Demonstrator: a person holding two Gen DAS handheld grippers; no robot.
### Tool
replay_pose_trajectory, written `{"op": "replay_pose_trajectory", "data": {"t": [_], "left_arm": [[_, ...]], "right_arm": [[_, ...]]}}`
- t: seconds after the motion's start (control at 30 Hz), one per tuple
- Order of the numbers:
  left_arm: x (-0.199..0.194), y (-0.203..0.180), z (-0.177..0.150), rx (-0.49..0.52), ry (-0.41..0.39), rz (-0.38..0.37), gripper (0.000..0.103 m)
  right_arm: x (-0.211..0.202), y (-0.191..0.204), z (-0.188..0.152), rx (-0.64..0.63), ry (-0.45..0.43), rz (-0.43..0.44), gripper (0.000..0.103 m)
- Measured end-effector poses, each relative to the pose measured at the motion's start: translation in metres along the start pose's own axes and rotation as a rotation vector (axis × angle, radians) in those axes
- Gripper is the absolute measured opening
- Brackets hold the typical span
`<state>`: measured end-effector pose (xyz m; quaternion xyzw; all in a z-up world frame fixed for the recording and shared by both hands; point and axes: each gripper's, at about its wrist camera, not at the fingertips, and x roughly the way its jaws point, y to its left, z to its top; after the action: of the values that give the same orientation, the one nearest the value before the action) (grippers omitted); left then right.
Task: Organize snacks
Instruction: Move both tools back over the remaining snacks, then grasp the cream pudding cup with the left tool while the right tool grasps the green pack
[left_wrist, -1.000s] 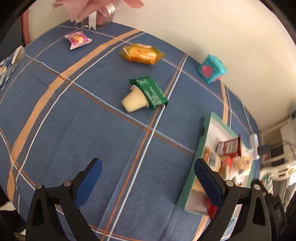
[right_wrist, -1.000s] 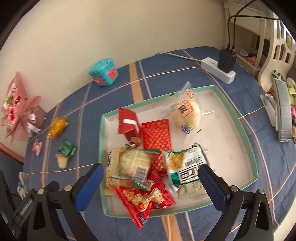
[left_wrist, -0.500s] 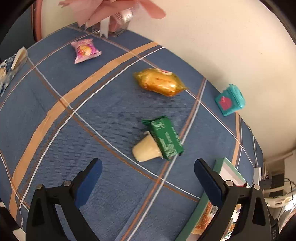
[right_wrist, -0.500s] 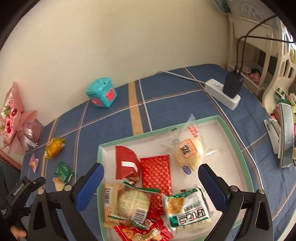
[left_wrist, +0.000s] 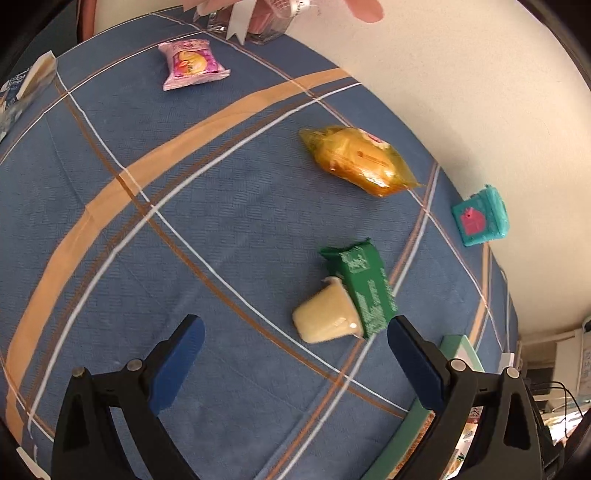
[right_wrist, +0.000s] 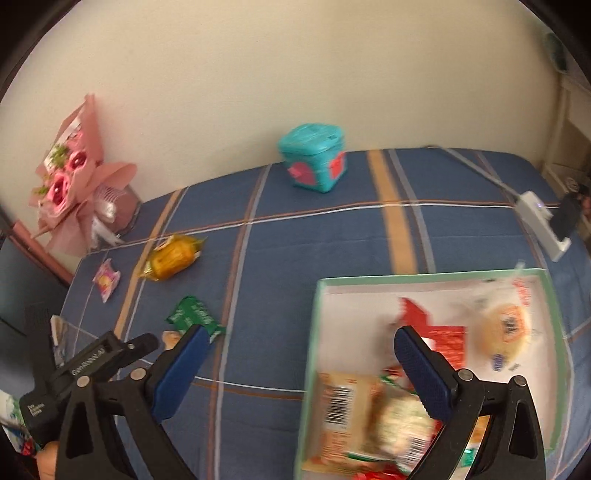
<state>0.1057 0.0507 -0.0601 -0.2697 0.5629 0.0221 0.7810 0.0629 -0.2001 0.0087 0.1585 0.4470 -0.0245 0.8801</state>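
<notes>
My left gripper (left_wrist: 295, 341) is open just short of a cream pudding cup (left_wrist: 327, 319) lying on its side against a green snack packet (left_wrist: 364, 286). Beyond them lie an orange-wrapped cake (left_wrist: 356, 162) and a pink snack packet (left_wrist: 192, 62). My right gripper (right_wrist: 295, 354) is open above the left rim of the green-edged tray (right_wrist: 317, 325), which holds several wrapped snacks such as a round bun (right_wrist: 506, 330) and a barcode-labelled pack (right_wrist: 354, 413). The right wrist view also shows the green packet (right_wrist: 194, 317), the orange cake (right_wrist: 171, 256) and the pink packet (right_wrist: 107, 278).
A teal box (right_wrist: 314, 162) stands by the wall. A pink bouquet (right_wrist: 74, 184) sits at the table's far left corner. A white power strip (right_wrist: 543, 221) with a black plug lies at the right. A blue-white packet (left_wrist: 26, 88) rests at the left edge.
My left gripper has moved away from the tray and closer to the pudding cup and green packet. My right gripper has swung left, so the tray now sits at the lower right.
</notes>
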Motion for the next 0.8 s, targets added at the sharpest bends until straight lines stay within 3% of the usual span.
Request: {"op": "replay_pose_trajectory", "data": {"t": [0.23, 0.37, 0.7, 0.8], "left_arm": [[0.004, 0.020, 0.020, -0.061, -0.014, 0.026, 0.099], [0.008, 0.031, 0.026, -0.104, -0.007, 0.003, 0.099], [0.019, 0.034, 0.037, -0.137, 0.003, -0.016, 0.099], [0.020, 0.030, 0.039, -0.132, 0.008, -0.033, 0.099]], "right_arm": [[0.061, 0.051, 0.005, -0.104, 0.108, 0.008, 0.088], [0.090, 0.074, 0.003, -0.159, 0.161, 0.017, 0.083], [0.129, 0.106, -0.005, -0.241, 0.219, 0.007, 0.078], [0.129, 0.102, -0.004, -0.209, 0.213, 0.044, 0.065]]}}
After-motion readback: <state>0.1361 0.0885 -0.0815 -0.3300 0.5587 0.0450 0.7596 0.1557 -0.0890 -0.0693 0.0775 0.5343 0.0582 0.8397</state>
